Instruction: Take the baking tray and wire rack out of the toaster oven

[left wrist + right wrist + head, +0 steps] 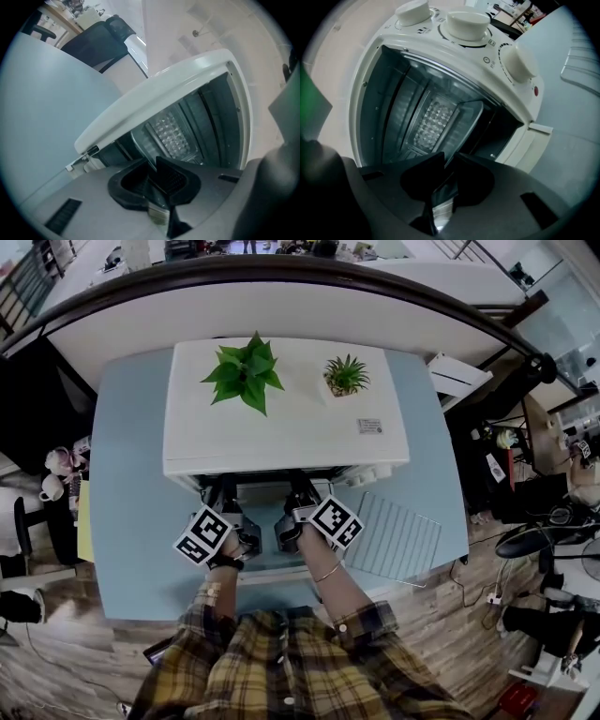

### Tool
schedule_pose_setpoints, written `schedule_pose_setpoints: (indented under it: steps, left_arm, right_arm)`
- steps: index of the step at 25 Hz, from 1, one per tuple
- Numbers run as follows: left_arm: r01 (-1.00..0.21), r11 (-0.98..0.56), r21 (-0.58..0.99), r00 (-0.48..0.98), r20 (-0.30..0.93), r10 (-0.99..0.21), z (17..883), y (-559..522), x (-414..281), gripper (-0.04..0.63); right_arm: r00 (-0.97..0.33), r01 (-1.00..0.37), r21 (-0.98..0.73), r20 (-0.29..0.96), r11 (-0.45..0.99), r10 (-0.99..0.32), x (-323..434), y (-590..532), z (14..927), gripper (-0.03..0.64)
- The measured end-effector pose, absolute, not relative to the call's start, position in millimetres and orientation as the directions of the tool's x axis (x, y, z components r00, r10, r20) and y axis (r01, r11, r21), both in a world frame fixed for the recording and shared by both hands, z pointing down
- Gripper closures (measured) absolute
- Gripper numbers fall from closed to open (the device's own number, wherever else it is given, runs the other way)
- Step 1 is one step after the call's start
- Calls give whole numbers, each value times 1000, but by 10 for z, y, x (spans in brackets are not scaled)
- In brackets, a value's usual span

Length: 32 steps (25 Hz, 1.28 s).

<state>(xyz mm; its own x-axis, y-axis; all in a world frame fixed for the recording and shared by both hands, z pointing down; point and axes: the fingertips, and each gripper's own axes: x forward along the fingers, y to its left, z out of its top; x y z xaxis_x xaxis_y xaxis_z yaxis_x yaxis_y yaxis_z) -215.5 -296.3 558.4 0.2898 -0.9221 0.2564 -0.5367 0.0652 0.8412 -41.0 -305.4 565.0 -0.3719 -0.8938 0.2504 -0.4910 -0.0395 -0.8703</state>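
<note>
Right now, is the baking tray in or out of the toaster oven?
In: the baking tray lies inside the toaster oven, between its side walls.

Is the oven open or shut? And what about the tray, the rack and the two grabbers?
toaster oven, door open
baking tray, in the oven, front rim gripped
wire rack, out, flat on the table beside the oven
left gripper, shut on the baking tray
right gripper, shut on the baking tray

The baking tray's (171, 136) front rim is covered by the left tongs (158, 180) and right tongs (447, 180), apparently clamped on it. In the head view both tips are hidden under the toaster oven's (281, 418) top; its label (369, 426) is too small to be read.
</note>
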Motion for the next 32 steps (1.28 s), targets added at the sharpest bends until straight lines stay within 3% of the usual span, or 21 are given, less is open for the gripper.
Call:
schedule_pose_setpoints:
  steps: [13,32]
  left_arm:
    - [-531,89,843,303,288,-908,5572,-2608,-2123,549]
    - [-469,114,876,273,266,-924,5470,-1724,-2089,563]
  right_arm:
    - [-400,-509,-859,280,-43,-873,-383,-2717,5635,551]
    - [-483,-329,-944,188,-22,-855,-334,-1841,5550,581]
